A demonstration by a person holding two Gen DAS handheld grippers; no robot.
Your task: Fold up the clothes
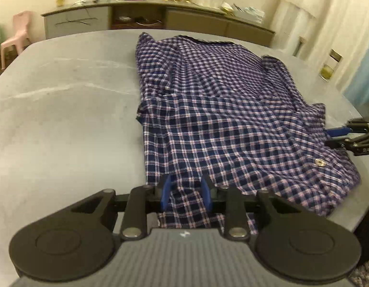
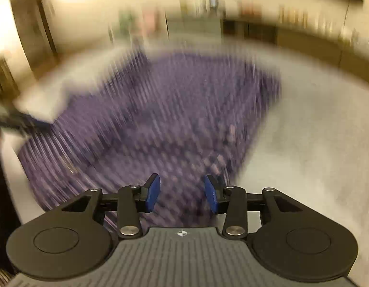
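Note:
A blue, white and pink checked shirt (image 1: pixel 220 110) lies partly folded and rumpled on the grey table (image 1: pixel 64 119), with a metal snap showing near its right edge. My left gripper (image 1: pixel 185 184) hovers over the shirt's near hem, open, its blue pads apart and the cloth lying loose beneath them. My right gripper (image 2: pixel 182 186) is open above the shirt (image 2: pixel 160 119) at its other side, in a heavily blurred view. In the left wrist view the right gripper (image 1: pixel 347 134) shows at the shirt's right edge.
A long sideboard (image 1: pixel 136 19) with dishes and bottles runs behind the table. A pink plastic chair (image 1: pixel 14 38) stands at the far left and pale curtains (image 1: pixel 316 24) hang at the right. Bare table (image 2: pixel 316 155) lies to the shirt's right in the right wrist view.

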